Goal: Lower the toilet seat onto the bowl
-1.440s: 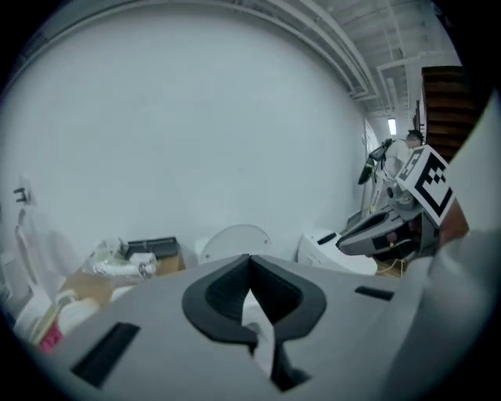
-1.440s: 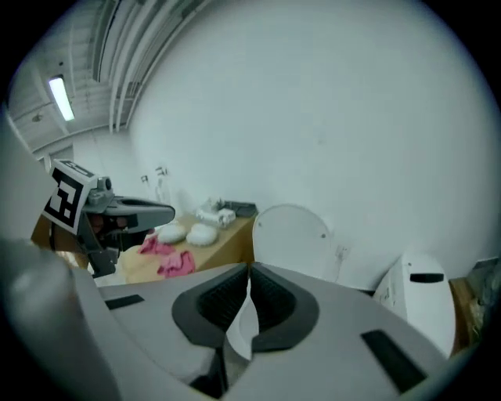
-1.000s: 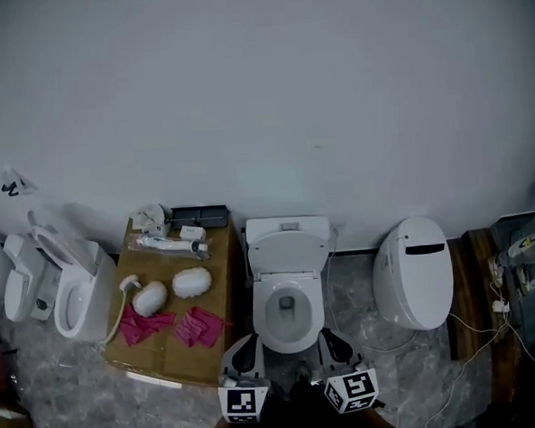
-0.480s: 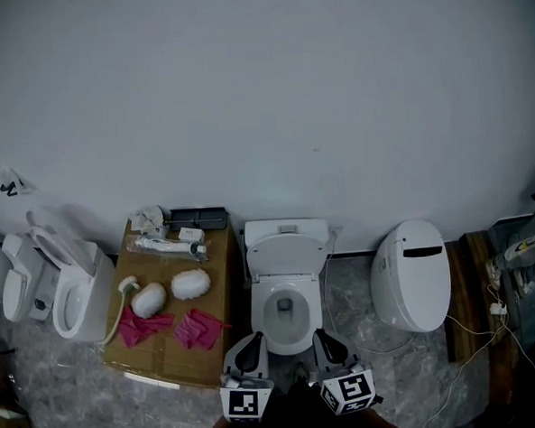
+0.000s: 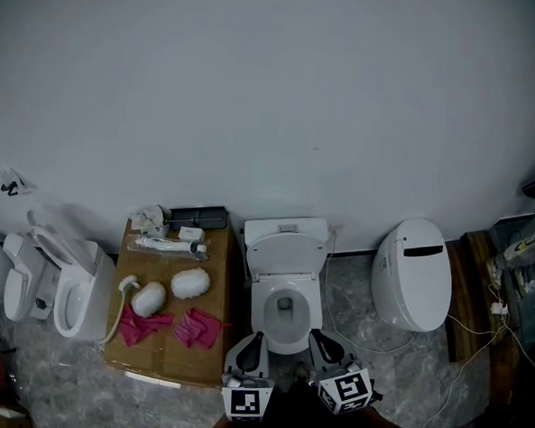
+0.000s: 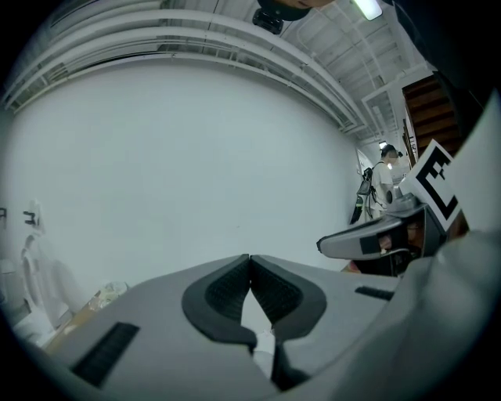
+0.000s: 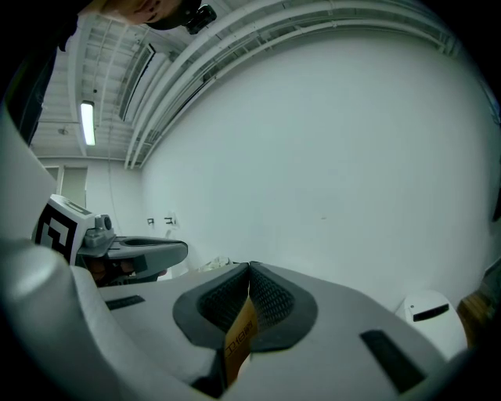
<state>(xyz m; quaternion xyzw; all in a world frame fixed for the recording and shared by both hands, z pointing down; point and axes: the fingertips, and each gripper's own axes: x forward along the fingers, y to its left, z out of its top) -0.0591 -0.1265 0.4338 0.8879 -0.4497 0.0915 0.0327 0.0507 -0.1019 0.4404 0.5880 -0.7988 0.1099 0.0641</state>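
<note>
Nothing shifts: left tool [image 5: 251,345] and right tool [image 5: 319,339] stay clamped shut before the bowl [image 5: 288,336], seat [image 5: 288,252] apparently not yet lowered.

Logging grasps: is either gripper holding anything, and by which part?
Left gripper: shut, nothing held. Right gripper: shut on a yellow strip, pinched at its top end.

Marbled floor [image 5: 44,403] bears a toilet [image 5: 286,253] and, seemingly, a cardboard box [image 5: 168,359].
</note>
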